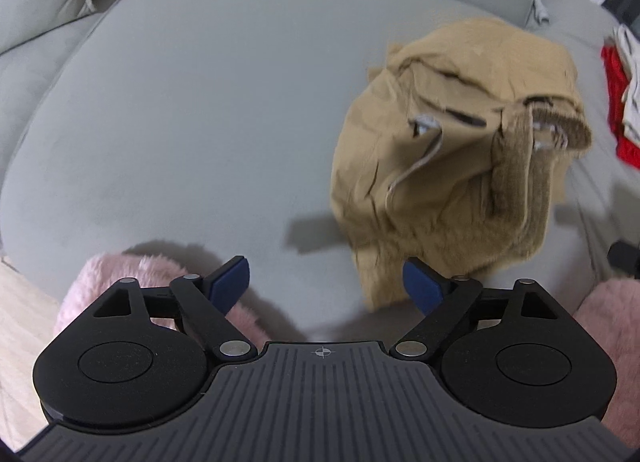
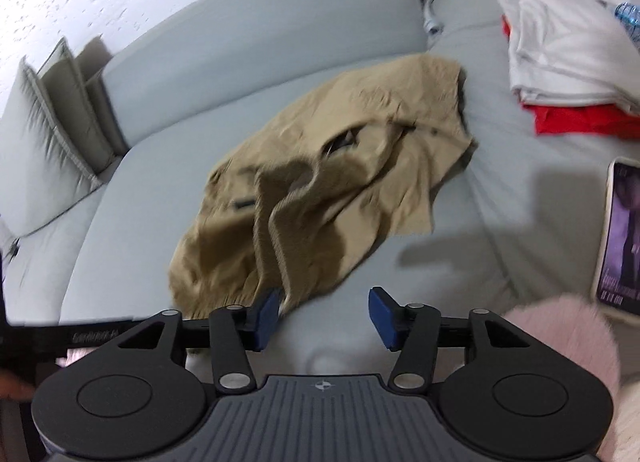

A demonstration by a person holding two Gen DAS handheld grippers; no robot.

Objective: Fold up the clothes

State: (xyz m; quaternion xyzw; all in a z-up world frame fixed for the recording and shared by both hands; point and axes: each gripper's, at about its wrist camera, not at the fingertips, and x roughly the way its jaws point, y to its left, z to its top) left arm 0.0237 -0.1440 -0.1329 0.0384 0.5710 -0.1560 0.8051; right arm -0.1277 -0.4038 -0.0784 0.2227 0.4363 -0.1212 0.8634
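Observation:
A crumpled tan garment (image 1: pixel 440 149) with a pale drawstring lies in a heap on the grey sofa seat (image 1: pixel 180 121). In the left wrist view it sits to the right and ahead of my left gripper (image 1: pixel 326 288), whose jaws stand wide open; only the cloth's lower corner reaches in beside the right blue pad (image 1: pixel 424 290). In the right wrist view the same tan garment (image 2: pixel 320 165) spreads ahead and to the left. My right gripper (image 2: pixel 325 318) is open over bare cushion, its left pad (image 2: pixel 266 320) next to the cloth's near edge without pinching it.
A folded stack of white and red clothes (image 2: pixel 560 61) rests at the far right of the seat. A lit phone screen (image 2: pixel 620 234) lies to the right. Pink fluffy fabric (image 1: pixel 108 286) is close below both grippers. Grey pillows (image 2: pixel 48 133) lean at the left.

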